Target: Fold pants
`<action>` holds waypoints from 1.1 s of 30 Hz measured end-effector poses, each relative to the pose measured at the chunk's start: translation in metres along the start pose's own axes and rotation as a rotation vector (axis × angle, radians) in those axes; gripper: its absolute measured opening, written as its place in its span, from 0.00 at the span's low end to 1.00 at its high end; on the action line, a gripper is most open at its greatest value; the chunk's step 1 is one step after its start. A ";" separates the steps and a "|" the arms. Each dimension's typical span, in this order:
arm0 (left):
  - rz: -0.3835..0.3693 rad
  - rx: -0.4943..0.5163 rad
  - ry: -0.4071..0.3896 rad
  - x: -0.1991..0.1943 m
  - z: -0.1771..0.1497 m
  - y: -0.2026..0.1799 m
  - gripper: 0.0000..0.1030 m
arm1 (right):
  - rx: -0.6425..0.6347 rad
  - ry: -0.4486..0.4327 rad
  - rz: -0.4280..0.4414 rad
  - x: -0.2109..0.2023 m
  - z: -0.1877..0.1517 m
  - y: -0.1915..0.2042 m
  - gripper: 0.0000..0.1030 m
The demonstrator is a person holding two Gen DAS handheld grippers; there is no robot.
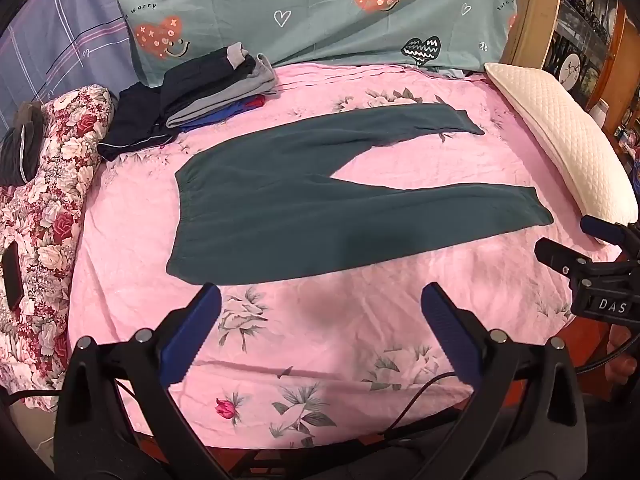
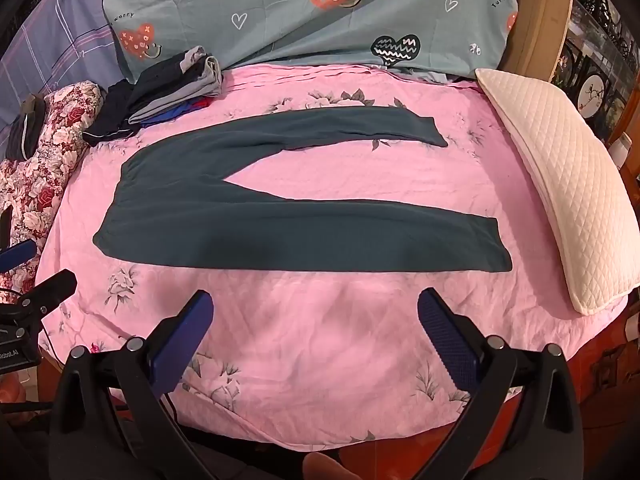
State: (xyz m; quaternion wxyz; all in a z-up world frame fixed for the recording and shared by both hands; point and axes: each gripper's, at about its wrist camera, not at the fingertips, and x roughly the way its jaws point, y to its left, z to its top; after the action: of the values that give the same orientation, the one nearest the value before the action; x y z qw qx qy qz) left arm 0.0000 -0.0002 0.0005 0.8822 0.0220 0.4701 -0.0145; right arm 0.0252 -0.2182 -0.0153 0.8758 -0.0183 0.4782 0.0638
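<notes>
Dark teal pants (image 1: 280, 208) lie flat on the pink floral bedsheet (image 1: 360, 340), waistband at the left, the two legs spread apart toward the right. They also show in the right wrist view (image 2: 280, 236). My left gripper (image 1: 320, 300) is open and empty, held above the sheet just in front of the pants' near edge by the waistband. My right gripper (image 2: 314, 306) is open and empty, in front of the near leg. The right gripper also shows at the right edge of the left wrist view (image 1: 568, 240).
A pile of folded dark and grey clothes (image 1: 208, 92) sits at the back left. A floral rolled quilt (image 1: 52, 208) lies along the left. A white quilted pillow (image 1: 560, 140) lies at the right. Teal bedding (image 1: 320, 12) stands behind.
</notes>
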 end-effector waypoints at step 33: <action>0.012 -0.027 0.010 0.007 0.003 0.013 0.98 | -0.029 0.025 0.000 0.009 0.008 0.010 0.99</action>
State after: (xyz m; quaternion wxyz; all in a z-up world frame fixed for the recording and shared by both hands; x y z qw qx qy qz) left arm 0.0068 0.0126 -0.0038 0.8802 0.0130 0.4745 -0.0030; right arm 0.0354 -0.2070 -0.0180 0.8694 -0.0316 0.4881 0.0707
